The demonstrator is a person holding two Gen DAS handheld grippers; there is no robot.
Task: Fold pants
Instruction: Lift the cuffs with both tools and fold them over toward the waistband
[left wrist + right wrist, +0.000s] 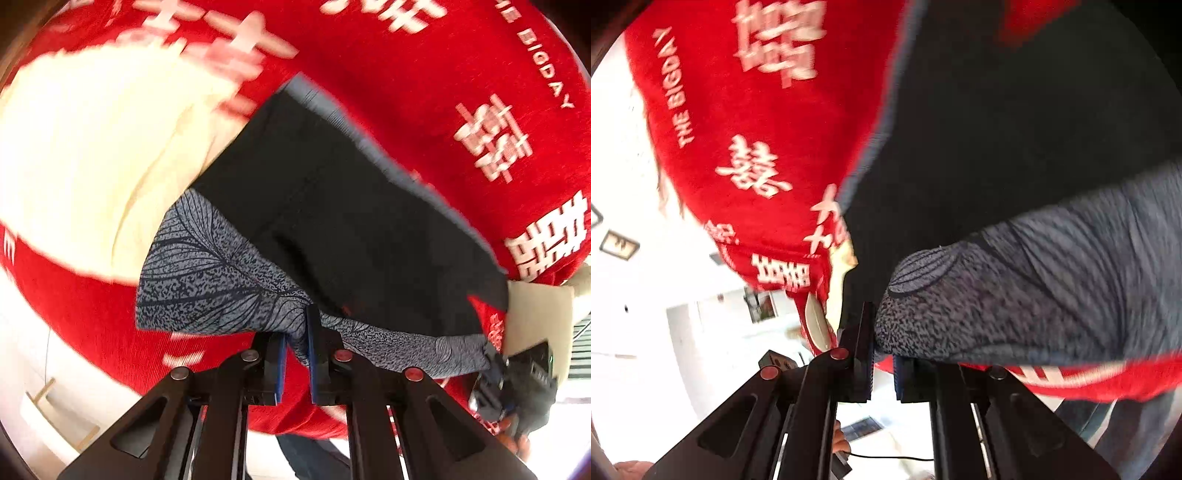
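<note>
Dark blurred pants pinched, edges cropped

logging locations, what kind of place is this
Probably a home bedroom: a red bedspread printed with wedding characters, white walls with a framed picture, and a cream garment beside the pants.

pants over bedspread, left gripper and right gripper at their edge

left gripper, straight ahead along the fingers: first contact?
The left gripper is already shut on the pants, so the patterned grey cloth bunched at its tips comes first, then the dark fabric, and probably the red blanket behind; depth is unclear.
</note>
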